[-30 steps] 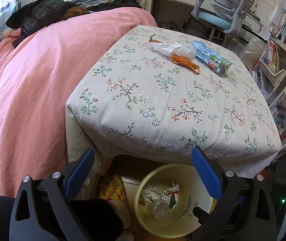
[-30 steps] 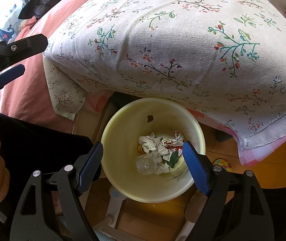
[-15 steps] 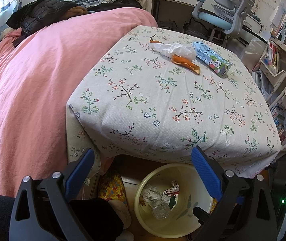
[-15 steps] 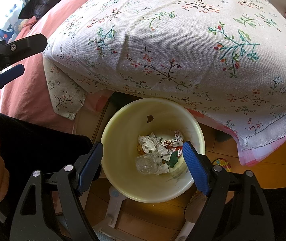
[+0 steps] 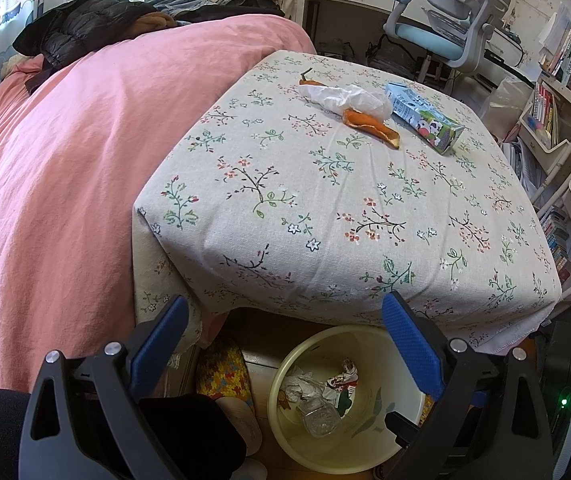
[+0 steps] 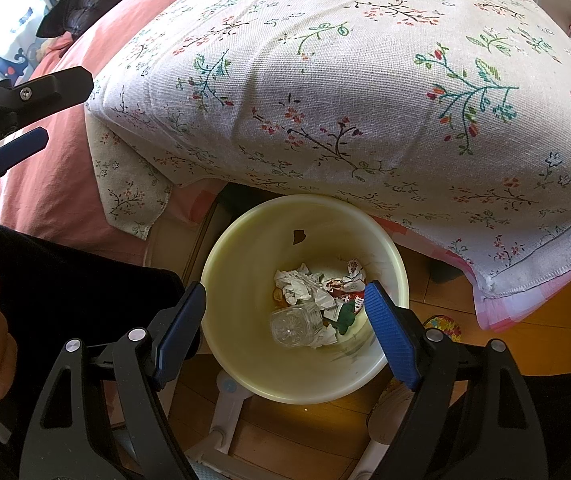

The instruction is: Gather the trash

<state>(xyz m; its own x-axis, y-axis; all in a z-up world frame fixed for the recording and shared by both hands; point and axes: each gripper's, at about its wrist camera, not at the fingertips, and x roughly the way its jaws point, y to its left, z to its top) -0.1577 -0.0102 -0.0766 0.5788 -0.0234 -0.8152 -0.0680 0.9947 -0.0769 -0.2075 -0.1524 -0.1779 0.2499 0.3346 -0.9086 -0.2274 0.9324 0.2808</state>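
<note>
A cream bin stands on the floor under the table's near edge; it holds crumpled paper, wrappers and a clear plastic bottle. It also shows in the left wrist view. On the floral tablecloth at the far side lie a white crumpled tissue, an orange peel and a blue milk carton. My right gripper is open and empty, right above the bin. My left gripper is open and empty, near the table's front edge.
A bed with a pink cover adjoins the table on the left, with dark clothes piled at its far end. A blue desk chair and bookshelves stand behind and right. The person's black-clad leg is left of the bin.
</note>
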